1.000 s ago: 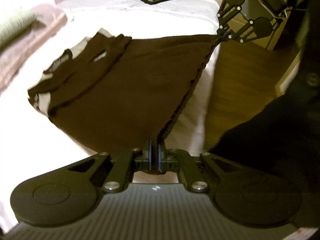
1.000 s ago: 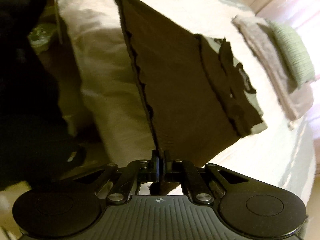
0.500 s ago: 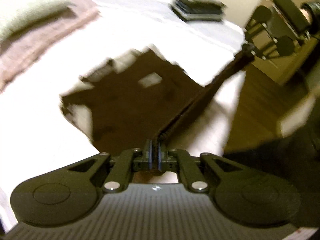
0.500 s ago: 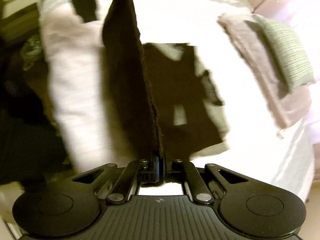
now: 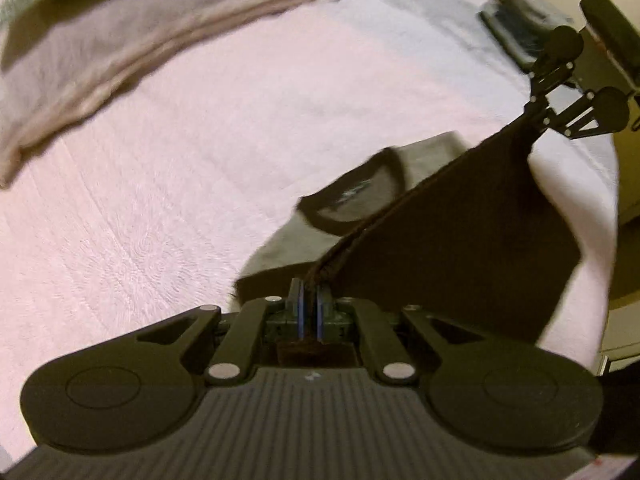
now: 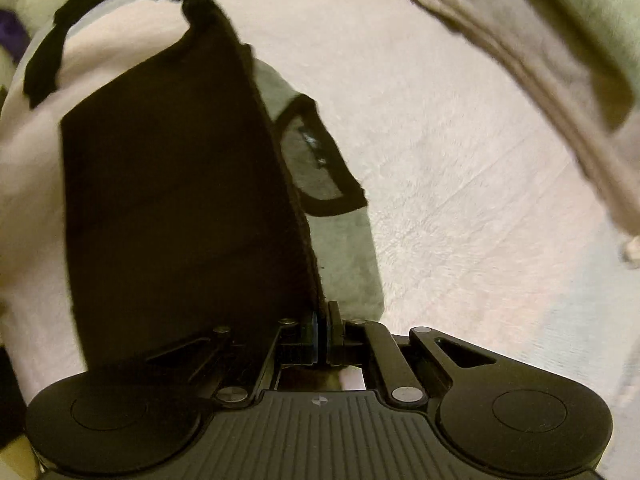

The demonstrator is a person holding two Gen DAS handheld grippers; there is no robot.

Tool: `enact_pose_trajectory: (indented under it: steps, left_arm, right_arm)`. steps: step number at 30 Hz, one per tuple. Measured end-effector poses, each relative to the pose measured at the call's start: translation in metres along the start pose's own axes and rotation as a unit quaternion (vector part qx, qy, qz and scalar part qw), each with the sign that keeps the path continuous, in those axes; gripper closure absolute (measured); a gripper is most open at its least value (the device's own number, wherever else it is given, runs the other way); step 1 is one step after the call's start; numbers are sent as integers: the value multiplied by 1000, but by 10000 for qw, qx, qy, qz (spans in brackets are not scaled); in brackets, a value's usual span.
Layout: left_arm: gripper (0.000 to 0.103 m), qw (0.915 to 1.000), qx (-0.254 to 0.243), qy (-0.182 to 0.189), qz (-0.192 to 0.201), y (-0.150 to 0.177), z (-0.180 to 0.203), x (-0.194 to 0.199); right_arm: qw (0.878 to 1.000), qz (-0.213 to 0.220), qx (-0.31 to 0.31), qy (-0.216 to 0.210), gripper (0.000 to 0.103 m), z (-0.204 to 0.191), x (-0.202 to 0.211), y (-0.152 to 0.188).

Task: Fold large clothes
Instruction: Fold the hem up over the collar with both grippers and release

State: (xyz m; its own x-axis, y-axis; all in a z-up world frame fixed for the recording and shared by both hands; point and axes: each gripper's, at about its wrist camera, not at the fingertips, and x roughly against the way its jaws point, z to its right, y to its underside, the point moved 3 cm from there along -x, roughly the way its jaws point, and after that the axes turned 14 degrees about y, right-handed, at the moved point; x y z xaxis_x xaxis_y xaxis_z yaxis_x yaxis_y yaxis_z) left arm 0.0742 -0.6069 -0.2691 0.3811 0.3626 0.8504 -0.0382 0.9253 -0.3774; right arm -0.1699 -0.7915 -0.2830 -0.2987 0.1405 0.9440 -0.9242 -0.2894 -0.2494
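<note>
I have the dark shirt (image 5: 472, 240) pinched at its hem corners, left tongs (image 5: 309, 300) and right tongs (image 6: 321, 330) both clamped on it, hem raised over the bed (image 5: 180, 184); it looks light, limp, so corners suit best.

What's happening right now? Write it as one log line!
left gripper: shut on dark shirt hem | right gripper: shut on same hem | fold: hem over collar | surface: bed
</note>
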Motion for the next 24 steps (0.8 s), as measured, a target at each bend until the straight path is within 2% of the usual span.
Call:
enact_pose_trajectory:
  steps: [4, 8, 13, 17, 24]
  left_arm:
    - [100, 9995, 180, 43, -240, -1, -32, -35]
    - [100, 9991, 309, 172, -247, 0, -54, -47]
    - [100, 9992, 288, 250, -116, 4, -58, -33]
    - [100, 9981, 544, 281, -94, 6, -75, -52]
    - [99, 9982, 572, 192, -69, 7, -82, -75]
  right_arm:
    - [9995, -106, -174, -226, 103, 15, -39, -2]
    - [9976, -43, -575, -378, 103, 25, -41, -5]
    - [9942, 10, -974, -450, 103, 38, -51, -3]
    - [9938, -136, -1018, -433, 103, 38, -72, 2]
    - [9851, -118, -1619, -574, 103, 54, -77, 12]
